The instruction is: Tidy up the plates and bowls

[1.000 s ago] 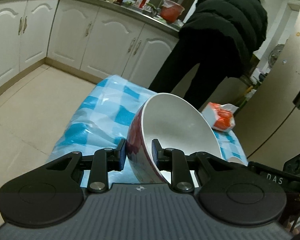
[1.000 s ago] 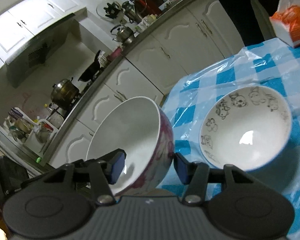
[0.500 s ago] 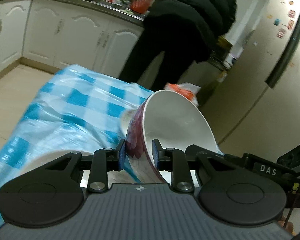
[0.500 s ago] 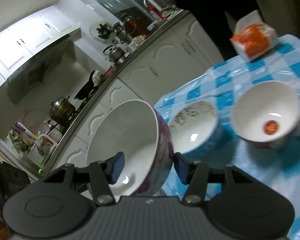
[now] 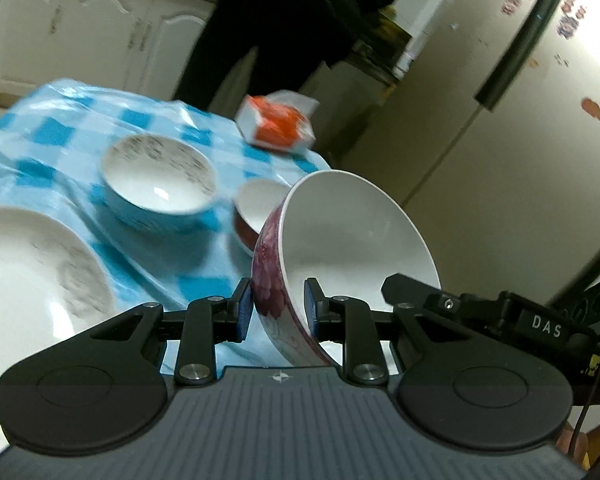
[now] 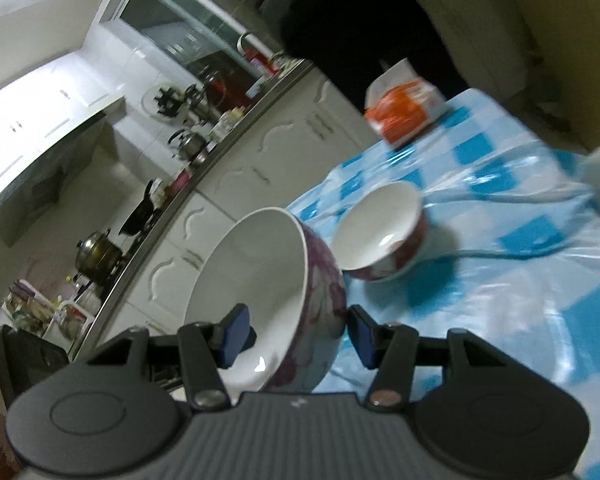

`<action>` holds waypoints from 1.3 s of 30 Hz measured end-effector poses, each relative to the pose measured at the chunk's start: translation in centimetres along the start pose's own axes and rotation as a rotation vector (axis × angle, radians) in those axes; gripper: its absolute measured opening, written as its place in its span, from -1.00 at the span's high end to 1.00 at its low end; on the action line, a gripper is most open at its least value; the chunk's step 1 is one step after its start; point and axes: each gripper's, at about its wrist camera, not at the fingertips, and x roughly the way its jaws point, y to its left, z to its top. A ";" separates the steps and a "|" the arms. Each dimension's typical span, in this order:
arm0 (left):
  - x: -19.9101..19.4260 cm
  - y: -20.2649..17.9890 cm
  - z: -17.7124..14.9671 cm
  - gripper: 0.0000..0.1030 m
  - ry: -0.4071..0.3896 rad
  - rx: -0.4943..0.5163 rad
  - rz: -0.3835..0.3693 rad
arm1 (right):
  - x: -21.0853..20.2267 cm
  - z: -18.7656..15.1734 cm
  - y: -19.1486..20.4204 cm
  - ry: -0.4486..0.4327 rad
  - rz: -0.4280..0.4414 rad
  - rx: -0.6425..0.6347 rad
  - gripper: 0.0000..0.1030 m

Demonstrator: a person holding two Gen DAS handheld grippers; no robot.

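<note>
The counter (image 5: 52, 132) is covered by a blue-and-white checked plastic cloth (image 6: 540, 272), visibly creased. In the left wrist view, a white plate (image 5: 28, 280) with grey markings is seen at 9 o'clock. A patterned white bowl (image 5: 158, 182) is set at 11 o'clock, upright. A smaller red-sided bowl (image 6: 380, 232) stands just beside it, toward 12 o'clock, partly hidden. An orange-and-white packet (image 5: 278, 126) lies near the counter's far edge at 12 o'clock. Motion blur is noted.
</note>
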 end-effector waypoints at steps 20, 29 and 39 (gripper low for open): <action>5.5 -4.3 -5.5 0.51 0.195 0.017 -0.029 | -7.2 -3.1 -8.3 -0.029 -0.116 0.154 -0.06; 6.0 -4.4 -6.1 0.50 0.225 0.022 0.005 | -6.9 -3.7 -9.8 -0.004 -0.119 0.190 -0.06; 6.4 -4.9 -6.2 0.46 0.219 0.023 0.005 | -6.8 -4.0 -9.9 -0.009 -0.119 0.180 -0.06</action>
